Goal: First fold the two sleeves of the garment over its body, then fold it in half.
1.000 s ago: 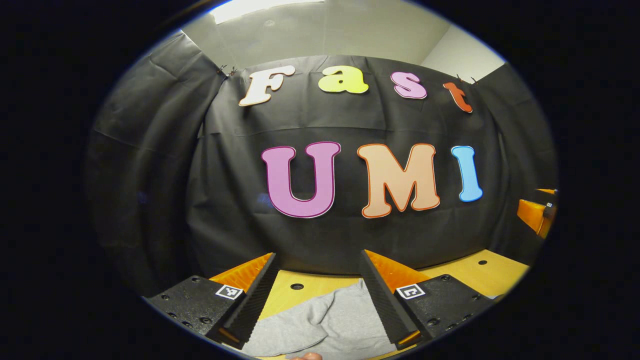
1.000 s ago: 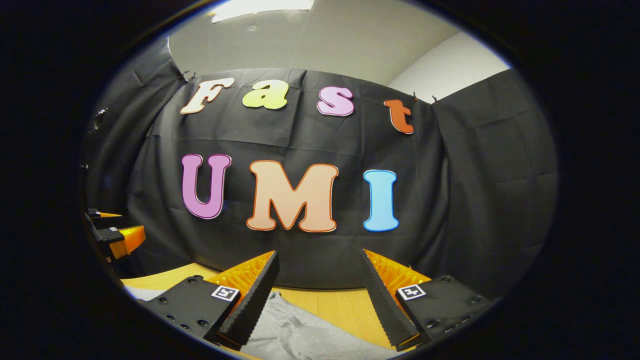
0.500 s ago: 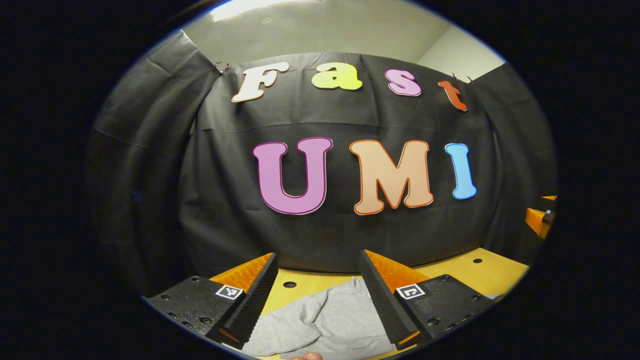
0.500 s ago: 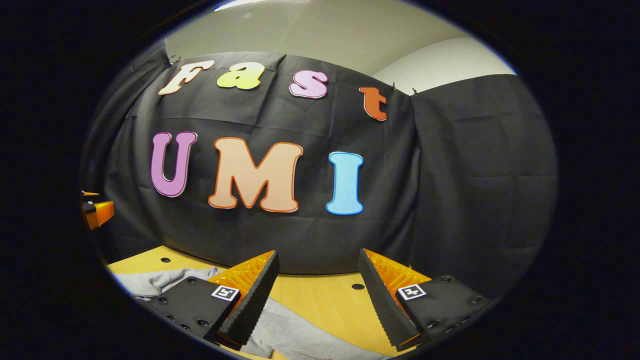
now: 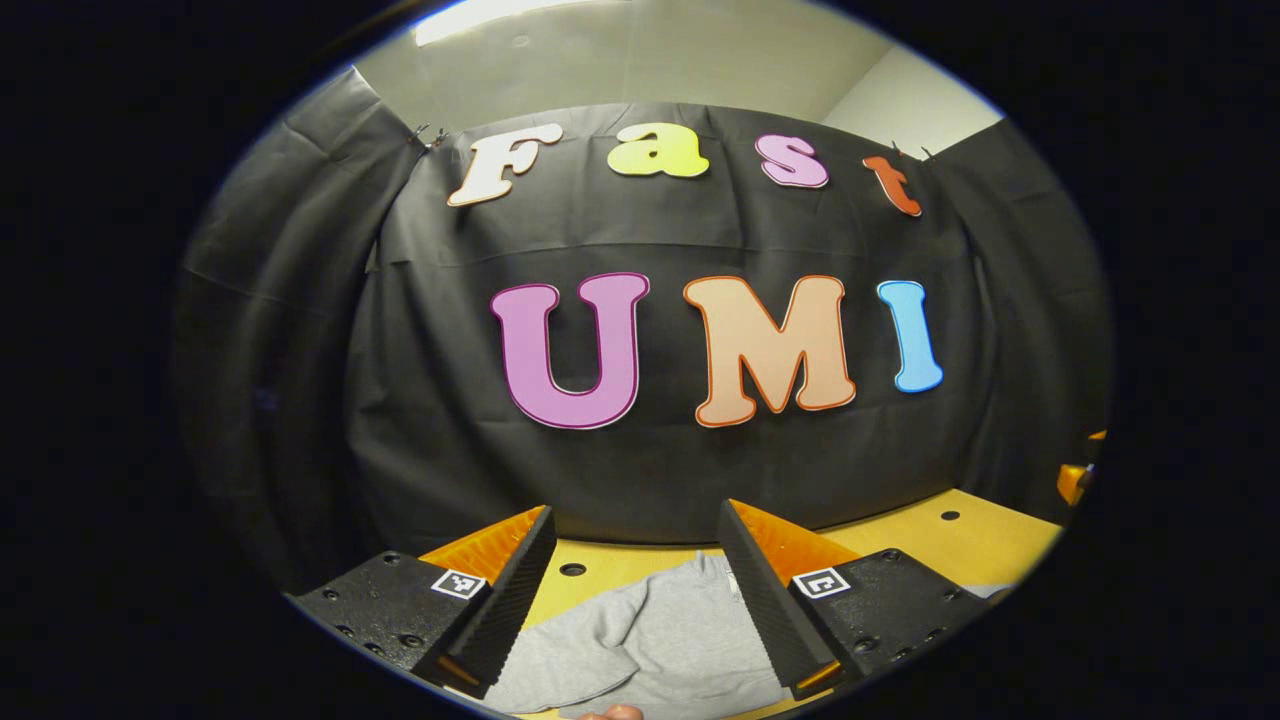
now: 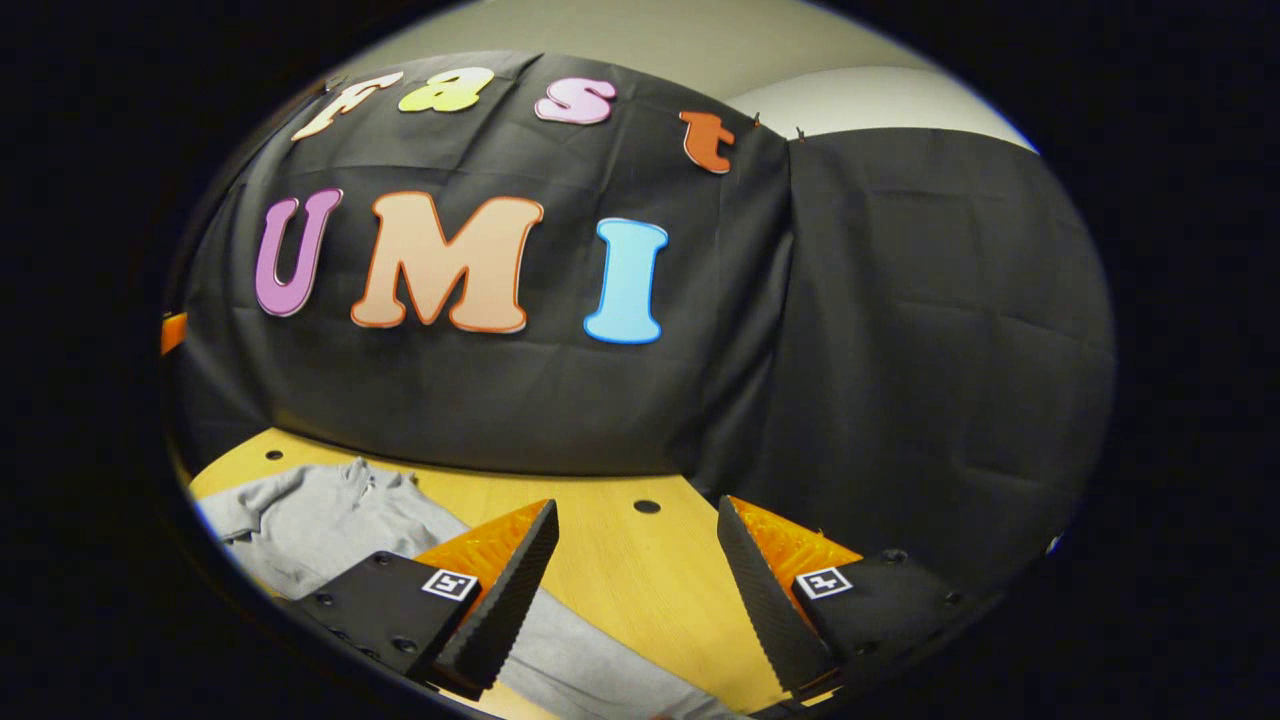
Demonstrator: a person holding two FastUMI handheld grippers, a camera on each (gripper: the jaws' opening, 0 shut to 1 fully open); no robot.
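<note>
A grey long-sleeved garment [image 5: 650, 640] lies rumpled on the wooden table [image 5: 900, 545]. In the left gripper view, my left gripper [image 5: 635, 545] hangs open above it, with the cloth showing between and below the fingers. In the right gripper view, the garment's body [image 6: 320, 520] lies at the lower left and one grey sleeve [image 6: 600, 680] runs under my right gripper [image 6: 637, 540], which is open and holds nothing. The other gripper [image 5: 1080, 475] shows at the far right edge of the left gripper view.
The table [image 6: 620, 560] has small round holes, one of them [image 6: 646, 506] just ahead of the right gripper. Black cloth walls close the table at the back and on the right. A fingertip [image 5: 612, 713] shows at the bottom edge of the left gripper view.
The right gripper has swung to the right and tipped downward, so more table and the garment's body came into its view. The left gripper has drifted only slightly.
</note>
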